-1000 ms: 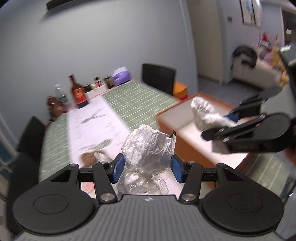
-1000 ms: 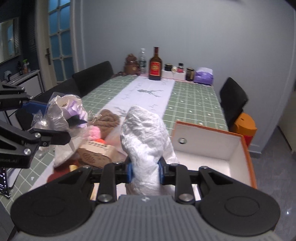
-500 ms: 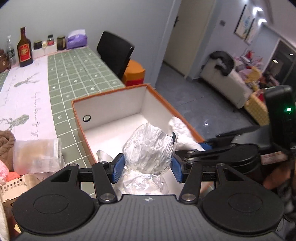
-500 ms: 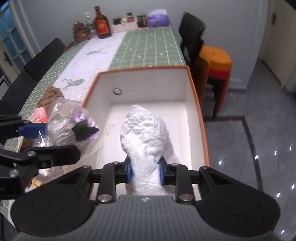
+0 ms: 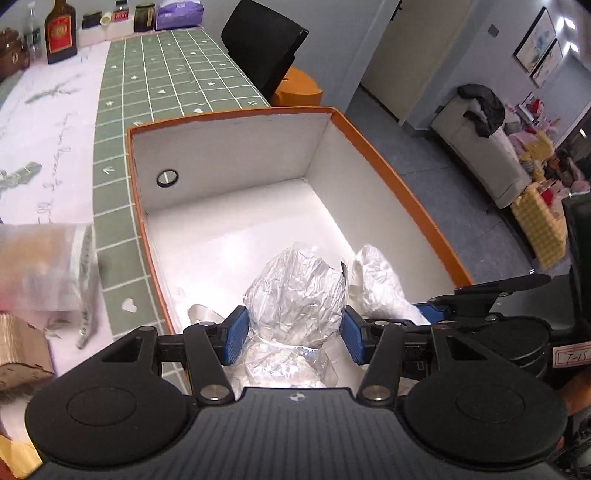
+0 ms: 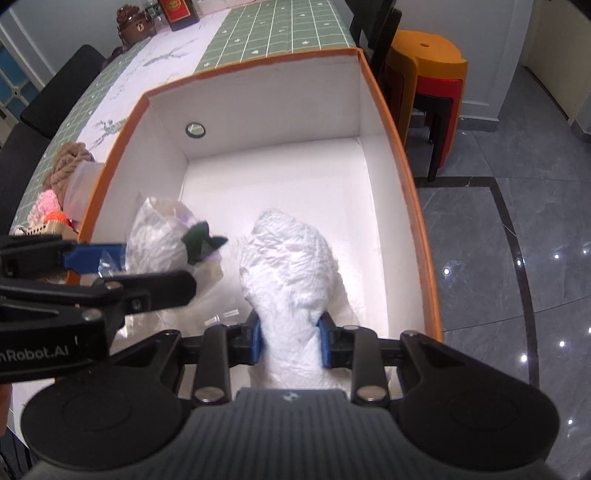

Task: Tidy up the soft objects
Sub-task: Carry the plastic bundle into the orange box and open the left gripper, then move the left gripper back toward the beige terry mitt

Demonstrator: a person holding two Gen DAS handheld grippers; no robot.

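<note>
My left gripper [image 5: 293, 334] is shut on a crinkly clear plastic bag [image 5: 295, 295] with a soft purple and dark green item inside; the bag also shows in the right wrist view [image 6: 162, 236]. My right gripper [image 6: 290, 341] is shut on a white wrapped soft bundle [image 6: 291, 266], which also shows in the left wrist view [image 5: 376, 273]. Both bundles hang low inside the near end of an orange box with white walls [image 5: 229, 147], side by side, the bag on the left. The box also shows in the right wrist view [image 6: 280, 96]. Whether they touch the box floor I cannot tell.
The box sits at the edge of a green checked table [image 5: 166, 77]. A brown knitted item [image 6: 70, 162], a pink soft item [image 6: 48, 203] and a cardboard piece [image 5: 18, 343] lie left of the box. Bottles and jars [image 5: 59, 33] stand at the far end. Stacked stools [image 6: 428, 74] stand on the right.
Both grippers have swung from above the table to over the box and have lowered their bundles into its near end. Both stay shut on their loads.
</note>
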